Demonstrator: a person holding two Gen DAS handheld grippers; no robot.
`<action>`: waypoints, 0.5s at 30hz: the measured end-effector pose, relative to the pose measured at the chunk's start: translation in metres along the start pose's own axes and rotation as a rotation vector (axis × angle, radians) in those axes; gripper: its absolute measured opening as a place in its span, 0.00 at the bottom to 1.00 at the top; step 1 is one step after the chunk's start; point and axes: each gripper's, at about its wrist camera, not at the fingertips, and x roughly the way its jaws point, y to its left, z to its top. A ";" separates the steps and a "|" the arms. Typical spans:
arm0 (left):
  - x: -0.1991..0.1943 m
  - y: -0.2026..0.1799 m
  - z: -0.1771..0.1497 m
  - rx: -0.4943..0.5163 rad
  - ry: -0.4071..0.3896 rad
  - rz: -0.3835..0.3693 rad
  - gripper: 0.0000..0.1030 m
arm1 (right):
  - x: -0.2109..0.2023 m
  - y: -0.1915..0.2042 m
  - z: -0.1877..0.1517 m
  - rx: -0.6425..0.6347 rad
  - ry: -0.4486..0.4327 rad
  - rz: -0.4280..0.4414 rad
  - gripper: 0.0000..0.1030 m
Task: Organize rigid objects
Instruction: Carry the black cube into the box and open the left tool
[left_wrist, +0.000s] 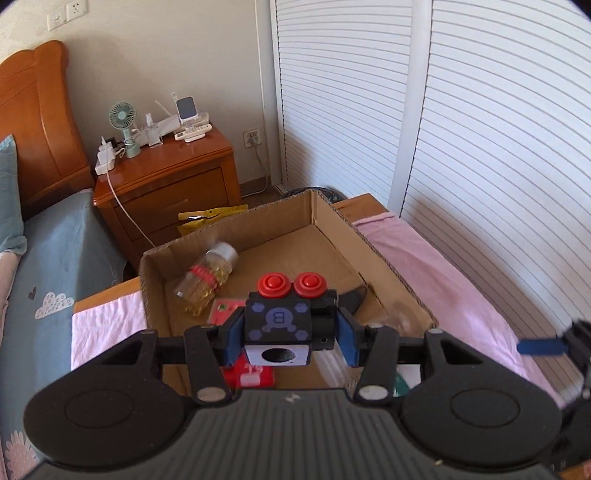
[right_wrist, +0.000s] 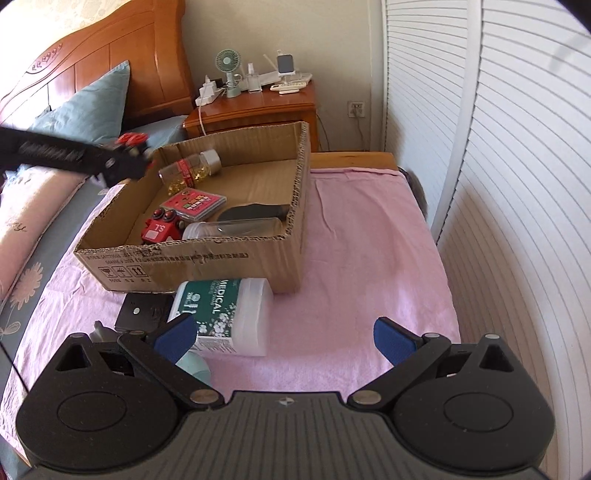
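The black toy block (left_wrist: 277, 321) with two red round buttons on top sits clenched between the blue pads of the left claw (left_wrist: 290, 338), held in the air above the near part of the cardboard box (left_wrist: 258, 225). Its upper face carries a pale purple "B" with small hexagons round it; its near end is white with a dark round hole.

In the box lie a clear bottle (right_wrist: 190, 168) of yellow capsules with a red band and a silver cap, a flat pink-red case (right_wrist: 194, 203) whose print is too small to read, a red toy block (right_wrist: 162, 229) marked "SL" as it reads from the right wrist view, a clear empty bottle (right_wrist: 236, 229) on its side, and a dark grey object (right_wrist: 255, 212) by the right wall. The box's near wall bears upside-down print and handling symbols, not legible.

In front of the box, on the pink cloth (right_wrist: 369, 240), a green-and-white tub (right_wrist: 225, 314) reads "MEDICAL", beside a black device (right_wrist: 142, 312).

The right claw (right_wrist: 284, 338) is released, pads spread wide over the cloth with nothing between them.

A wooden nightstand (right_wrist: 258, 107) holds a small green fan (right_wrist: 228, 70).
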 end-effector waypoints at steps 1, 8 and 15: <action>0.008 -0.001 0.006 -0.002 0.011 0.001 0.48 | 0.001 -0.002 -0.001 0.008 0.000 0.004 1.00; 0.071 -0.003 0.034 -0.025 0.101 0.023 0.48 | 0.008 -0.014 -0.006 0.029 0.010 0.010 1.00; 0.120 -0.007 0.043 -0.055 0.168 0.045 0.48 | 0.015 -0.028 -0.006 0.070 0.019 -0.003 1.00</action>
